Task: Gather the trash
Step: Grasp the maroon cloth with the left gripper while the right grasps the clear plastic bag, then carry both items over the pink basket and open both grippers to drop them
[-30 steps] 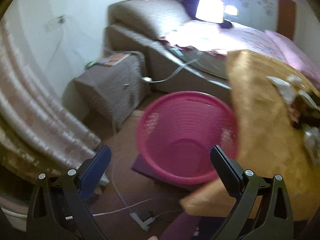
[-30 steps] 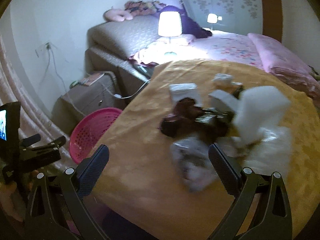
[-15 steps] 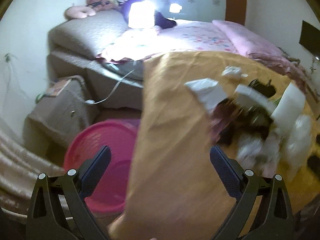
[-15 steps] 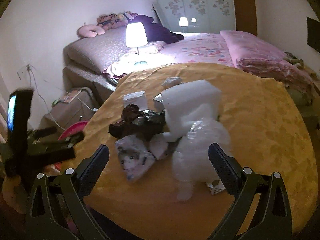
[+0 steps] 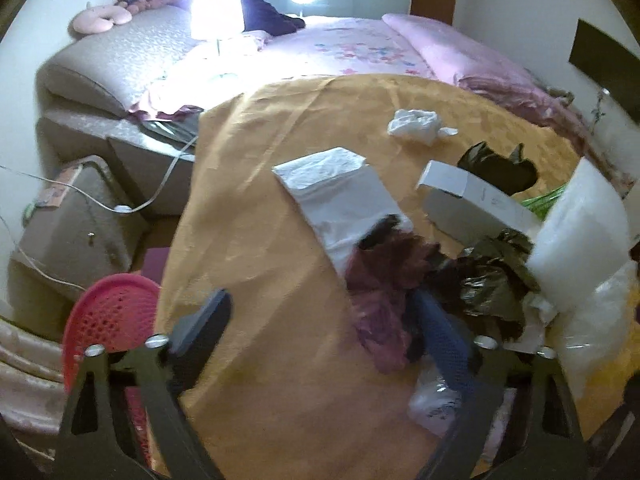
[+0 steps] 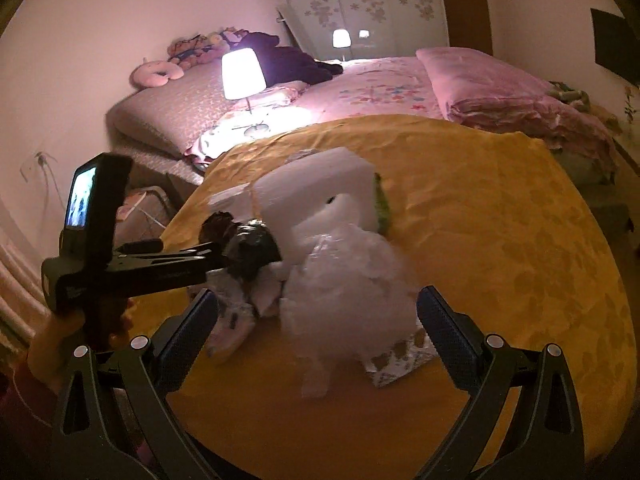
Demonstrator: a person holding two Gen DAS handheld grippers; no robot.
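Note:
A pile of trash lies on the round table with the yellow cloth (image 5: 260, 240): a white padded envelope (image 5: 340, 196), a grey box (image 5: 476, 200), black plastic bags (image 5: 492, 280), a maroon wad (image 5: 384, 280), a white foam block (image 6: 320, 192) and clear plastic wrap (image 6: 348, 276). My left gripper (image 5: 324, 324) is open, its right finger at the maroon wad. My right gripper (image 6: 320, 328) is open, its fingers on either side of the clear plastic wrap. The pink basket (image 5: 108, 320) stands on the floor left of the table.
A bed (image 6: 380, 84) with pink bedding and a lit lamp (image 6: 242, 74) stands behind the table. A grey nightstand (image 5: 68, 220) with cables is by the left wall. A crumpled white bag (image 5: 414, 124) lies apart on the table's far side.
The left gripper swung right from over the pink basket to the trash pile on the table. The right gripper came closer to the clear plastic wrap.

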